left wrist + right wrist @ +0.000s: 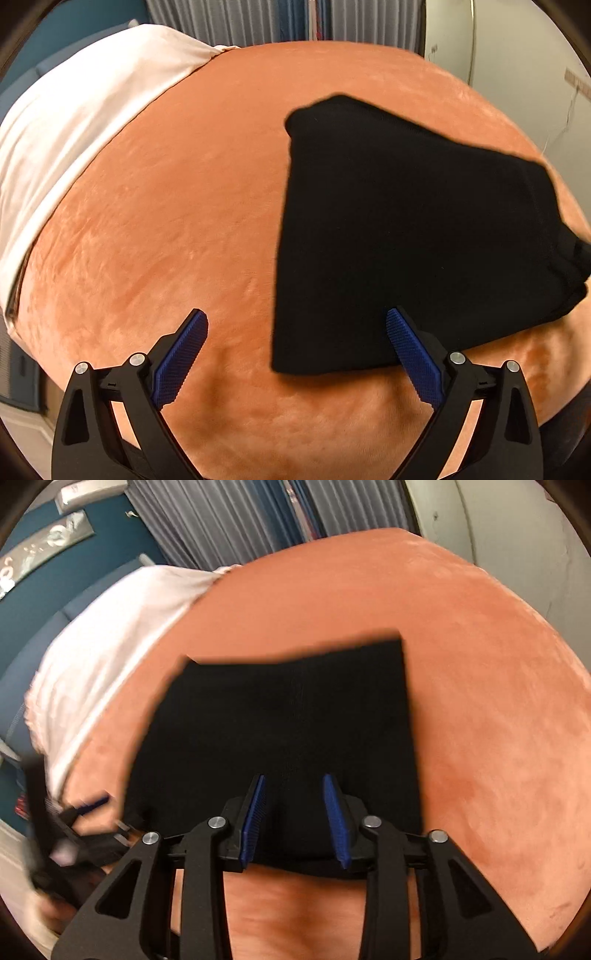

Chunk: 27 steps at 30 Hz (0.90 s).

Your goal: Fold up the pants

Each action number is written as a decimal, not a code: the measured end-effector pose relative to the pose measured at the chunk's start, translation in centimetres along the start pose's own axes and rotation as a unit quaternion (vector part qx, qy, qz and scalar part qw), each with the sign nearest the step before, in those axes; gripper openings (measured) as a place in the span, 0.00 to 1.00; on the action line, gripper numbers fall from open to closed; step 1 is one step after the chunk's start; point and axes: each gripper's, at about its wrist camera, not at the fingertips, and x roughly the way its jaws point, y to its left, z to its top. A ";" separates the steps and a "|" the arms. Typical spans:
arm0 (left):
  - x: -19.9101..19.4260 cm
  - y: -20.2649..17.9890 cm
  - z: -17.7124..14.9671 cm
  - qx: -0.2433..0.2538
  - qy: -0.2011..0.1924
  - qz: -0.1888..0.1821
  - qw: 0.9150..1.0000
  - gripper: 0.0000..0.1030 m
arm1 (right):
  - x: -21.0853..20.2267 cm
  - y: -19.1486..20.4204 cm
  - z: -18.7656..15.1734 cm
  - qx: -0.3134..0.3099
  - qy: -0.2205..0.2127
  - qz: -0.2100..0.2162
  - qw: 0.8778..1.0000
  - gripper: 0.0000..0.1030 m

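Observation:
The black pants (406, 240) lie folded into a compact stack on the orange velvet bed cover (184, 221). In the left wrist view my left gripper (295, 332) is wide open, its right finger over the stack's near left corner, holding nothing. In the right wrist view the pants (288, 731) fill the middle. My right gripper (295, 801) is open above the stack's near edge, fingers apart with black cloth showing between them, not clamped. The left gripper (88, 812) shows blurred at the left edge.
A white pillow (85, 122) lies along the far left of the bed, also in the right wrist view (103, 657). Grey curtains (229, 520) and a blue wall (55, 572) stand behind. A pale wall (517, 55) is at the right.

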 end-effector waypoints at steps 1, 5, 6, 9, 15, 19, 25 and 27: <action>-0.6 0.5 -0.1 -0.005 -0.007 -0.002 1.000 0.93 | 0.0 1.0 0.9 -0.008 0.000 0.014 1.000 0.32; -2.1 2.5 -0.3 -0.027 -0.018 0.001 0.999 0.93 | 6.6 7.2 5.7 -0.047 0.025 0.056 0.997 0.32; -2.3 3.2 -0.4 -0.031 -0.017 0.000 0.999 0.93 | 9.2 8.0 6.4 -0.046 0.043 0.059 0.996 0.32; -2.7 5.1 -0.7 -0.039 -0.014 0.011 0.999 0.93 | 17.6 7.6 4.6 -0.022 0.121 0.044 0.991 0.33; -2.5 8.2 -0.2 -0.059 -0.008 0.016 0.998 0.93 | 10.7 6.2 4.4 0.038 0.042 0.107 0.993 0.34; -2.6 8.4 1.2 -0.068 -0.010 -0.050 0.996 0.93 | 1.2 1.3 2.3 0.053 -0.043 0.039 0.997 0.88; 0.6 6.8 2.4 -0.086 0.068 -0.168 0.980 0.93 | -3.1 -8.2 -2.9 0.162 -0.009 0.032 0.986 0.89; 1.0 6.1 2.4 -0.071 0.077 -0.163 0.981 0.93 | -3.3 -10.9 -4.8 0.197 0.015 0.075 0.977 0.89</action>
